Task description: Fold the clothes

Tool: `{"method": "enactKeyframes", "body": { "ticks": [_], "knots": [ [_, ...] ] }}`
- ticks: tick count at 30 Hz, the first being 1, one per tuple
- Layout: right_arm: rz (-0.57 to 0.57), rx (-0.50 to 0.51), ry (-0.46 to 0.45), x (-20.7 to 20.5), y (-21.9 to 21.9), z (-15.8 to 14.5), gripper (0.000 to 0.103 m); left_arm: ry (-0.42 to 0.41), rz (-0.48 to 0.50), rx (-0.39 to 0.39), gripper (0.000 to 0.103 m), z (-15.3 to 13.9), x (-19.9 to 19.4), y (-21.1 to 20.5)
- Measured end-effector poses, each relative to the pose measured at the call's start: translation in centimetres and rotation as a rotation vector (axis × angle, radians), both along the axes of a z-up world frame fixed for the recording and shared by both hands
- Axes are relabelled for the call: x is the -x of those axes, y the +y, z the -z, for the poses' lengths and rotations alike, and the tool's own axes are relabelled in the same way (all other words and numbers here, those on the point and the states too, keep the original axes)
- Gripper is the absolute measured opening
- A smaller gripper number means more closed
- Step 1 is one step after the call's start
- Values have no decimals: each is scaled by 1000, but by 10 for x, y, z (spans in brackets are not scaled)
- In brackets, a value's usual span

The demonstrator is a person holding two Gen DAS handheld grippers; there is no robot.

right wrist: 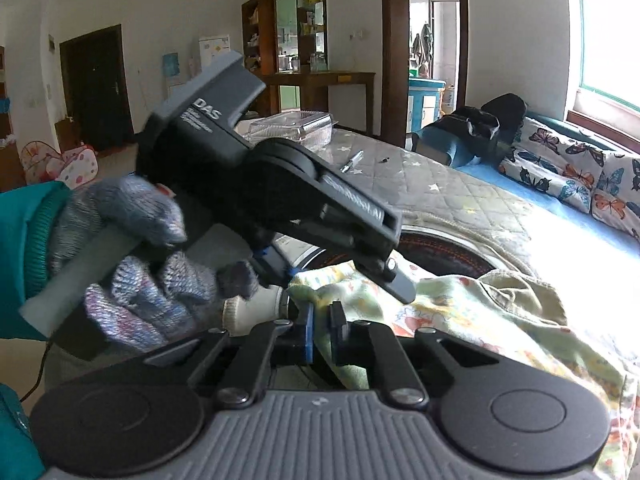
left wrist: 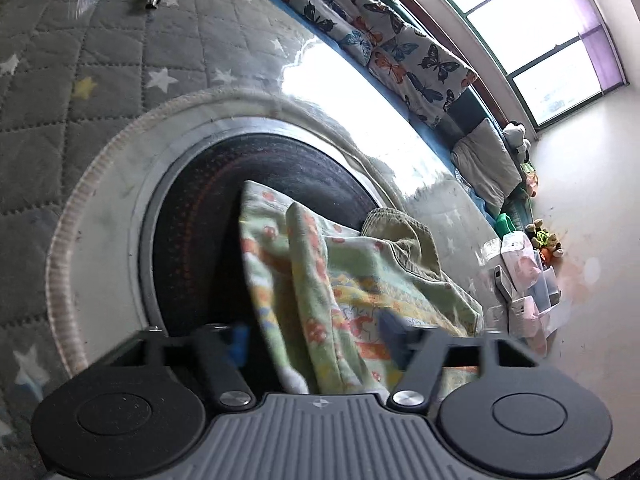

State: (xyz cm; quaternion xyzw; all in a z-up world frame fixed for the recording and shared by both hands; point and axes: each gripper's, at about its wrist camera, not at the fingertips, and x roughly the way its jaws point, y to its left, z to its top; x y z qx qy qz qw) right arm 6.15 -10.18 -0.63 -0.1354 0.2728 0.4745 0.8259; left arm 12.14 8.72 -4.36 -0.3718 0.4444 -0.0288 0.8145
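Observation:
A light green garment [left wrist: 344, 280] with orange and yellow prints lies bunched over a round dark disc [left wrist: 208, 216] set in the grey star-print quilt [left wrist: 120, 80]. My left gripper [left wrist: 316, 334] stands over one end of it. A fold of the cloth runs between its blue pads [left wrist: 240, 340], and a dark gap shows beside the left pad. In the right wrist view a gloved hand [right wrist: 132, 248] holds that gripper, its near finger [right wrist: 398, 286] resting above the garment [right wrist: 480, 312]. My right gripper [right wrist: 323, 332] is shut on the cloth's edge.
Butterfly-print cushions [left wrist: 400, 52] line the far side under a window [left wrist: 540, 40]. Small boxes and bottles [left wrist: 524, 280] stand at the quilt's right end. A clear plastic box [right wrist: 296, 126], a pen [right wrist: 352, 161] and a black bag [right wrist: 480, 124] lie further back.

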Motion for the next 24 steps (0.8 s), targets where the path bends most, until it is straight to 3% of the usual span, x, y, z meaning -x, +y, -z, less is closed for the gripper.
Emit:
{"method": "enactKeyframes", "body": {
  "ticks": [2, 5, 14, 17, 22, 24],
  "knots": [
    [3, -5, 13, -1, -2, 1, 7, 10, 6, 5, 26, 4, -2, -1],
    [33, -22, 32, -5, -13, -1, 8, 4, 13, -23, 19, 4, -2, -2],
    [315, 7, 24, -47, -77, -2, 12, -9, 31, -53, 18, 4, 1, -4],
    [428, 33, 27, -65, -102, 6, 25, -10, 33, -59, 18, 3, 2, -4],
    [588, 42, 42, -90, -142, 21, 35, -11, 38, -74, 18, 2, 1, -7],
    [631, 41, 46, -98, -151, 25, 43, -11, 41, -78, 18, 1, 0, -7]
  ]
}}
